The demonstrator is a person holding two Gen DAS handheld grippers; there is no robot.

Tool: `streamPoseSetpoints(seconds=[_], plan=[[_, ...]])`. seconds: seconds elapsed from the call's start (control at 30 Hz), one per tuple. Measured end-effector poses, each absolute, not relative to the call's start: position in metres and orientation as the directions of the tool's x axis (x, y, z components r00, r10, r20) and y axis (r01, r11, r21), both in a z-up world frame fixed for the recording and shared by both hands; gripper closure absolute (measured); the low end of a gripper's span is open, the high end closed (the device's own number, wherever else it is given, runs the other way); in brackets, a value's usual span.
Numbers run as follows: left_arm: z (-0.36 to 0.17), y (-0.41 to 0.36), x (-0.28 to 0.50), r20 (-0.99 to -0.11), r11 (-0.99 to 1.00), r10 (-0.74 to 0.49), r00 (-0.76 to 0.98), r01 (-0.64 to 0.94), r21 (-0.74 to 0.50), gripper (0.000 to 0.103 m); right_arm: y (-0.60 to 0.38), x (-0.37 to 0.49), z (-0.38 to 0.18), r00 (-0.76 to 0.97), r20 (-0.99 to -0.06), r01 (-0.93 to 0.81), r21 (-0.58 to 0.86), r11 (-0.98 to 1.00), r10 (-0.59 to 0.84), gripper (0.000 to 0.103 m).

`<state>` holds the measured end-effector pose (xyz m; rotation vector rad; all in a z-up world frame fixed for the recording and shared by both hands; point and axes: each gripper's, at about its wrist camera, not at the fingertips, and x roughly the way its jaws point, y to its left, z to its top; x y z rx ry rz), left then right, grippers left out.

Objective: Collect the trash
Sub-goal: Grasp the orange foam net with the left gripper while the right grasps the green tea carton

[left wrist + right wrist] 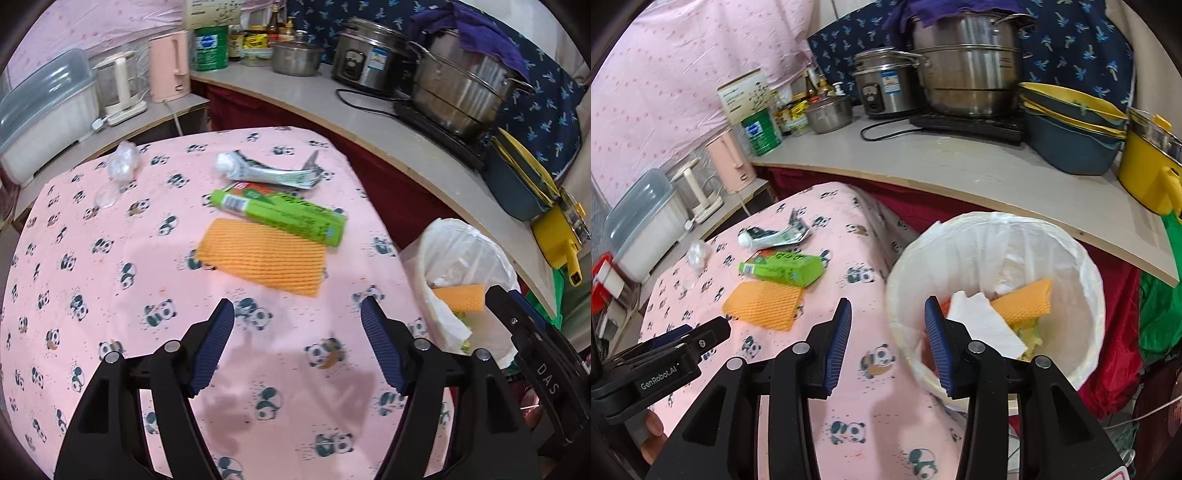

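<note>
Already, part of the work was judged done. A counter point(110, 266) draped in a pink panda cloth was seen, and just beside its right edge stood a bin point(1086, 258) lined with a white bag. In the bin an orange foam net point(1023, 302), a white tissue point(982, 321) and some greenish scraps were found lying, so several pieces had been collected.

On the counter four larger pieces were left. An orange net point(262, 258) lay flat near the middle. A green box point(280, 214) was set just behind it, touching or slightly overlapping its far edge. A squeezed tube point(266, 171) lay just beyond the box. Crumpled clear plastic point(122, 162) was seen well apart, toward the far left corner, with a small clear disc point(107, 195) near it.

The left claw point(297, 321) was held spread above bare cloth, short of the net, with nothing between its pads. The right claw point(888, 325) was held half spread at the counter's edge, one pad over the cloth and the other over the bin's rim, and nothing was pinched in it.

The task was judged to be roughly midway, with the net likely the nearest piece to be taken.
</note>
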<state>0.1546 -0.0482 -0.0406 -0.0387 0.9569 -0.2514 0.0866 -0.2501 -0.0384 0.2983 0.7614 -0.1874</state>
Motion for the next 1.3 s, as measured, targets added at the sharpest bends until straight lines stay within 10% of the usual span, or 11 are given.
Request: streamPoseSetpoints(seconds=[1.07, 1.3], plan=[[-0.121, 0.013, 0.273, -0.873, 0.972, -0.235, 0.427, 0.089, -0.218, 0.021, -0.179, 0.281, -0.114, 0.534, -0.819, -0.140, 0.160, 0.977, 0.211, 0.031], [-0.123, 0.004, 0.276, -0.874, 0.973, -0.230, 0.428, 0.135, -0.190, 0.053, -0.168, 0.286, -0.126, 0.509, -0.834, -0.207, 0.121, 0.971, 0.213, 0.033]])
